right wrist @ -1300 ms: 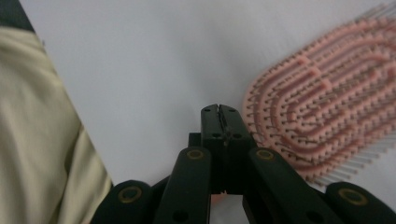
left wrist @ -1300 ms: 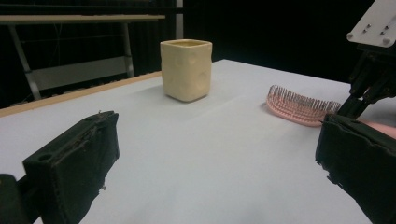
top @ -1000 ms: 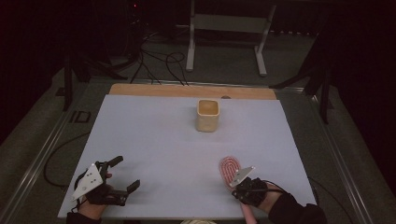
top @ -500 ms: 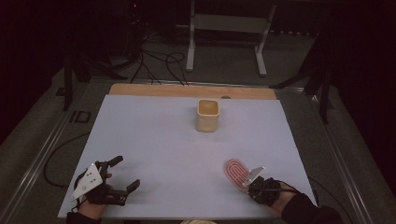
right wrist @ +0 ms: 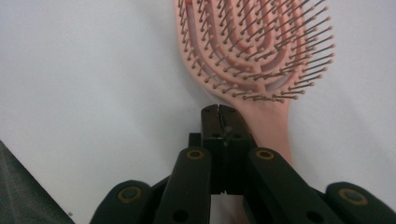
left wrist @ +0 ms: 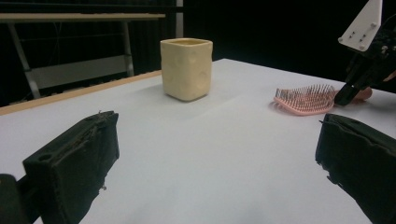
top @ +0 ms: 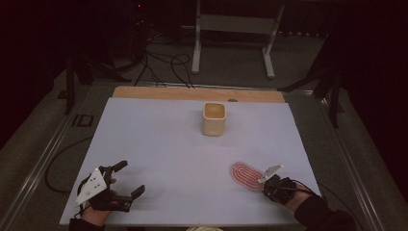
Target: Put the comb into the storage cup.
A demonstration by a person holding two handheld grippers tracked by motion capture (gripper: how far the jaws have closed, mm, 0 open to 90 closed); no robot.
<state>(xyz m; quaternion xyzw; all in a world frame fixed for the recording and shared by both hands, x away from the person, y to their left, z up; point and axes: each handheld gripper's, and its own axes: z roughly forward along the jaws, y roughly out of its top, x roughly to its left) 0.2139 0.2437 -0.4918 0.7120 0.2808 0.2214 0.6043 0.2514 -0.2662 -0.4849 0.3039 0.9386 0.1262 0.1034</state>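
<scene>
We see a pink hairbrush with curved rows of pink bristles, just ahead of the black right hand-held gripper. Beyond it stands a pale cream-yellow cup with shallow dimples. The worktop is plain white with a light wooden strip at its far edge. The left hand-held gripper is black, topped by a pale grey plate.

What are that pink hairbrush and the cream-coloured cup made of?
The hairbrush looks like matte pink moulded plastic: its looped ribs and ball-tipped bristles are thin and springy-looking. The cup looks like unglazed ceramic or cast resin: thick dull walls with shallow dimples and no shine.
</scene>
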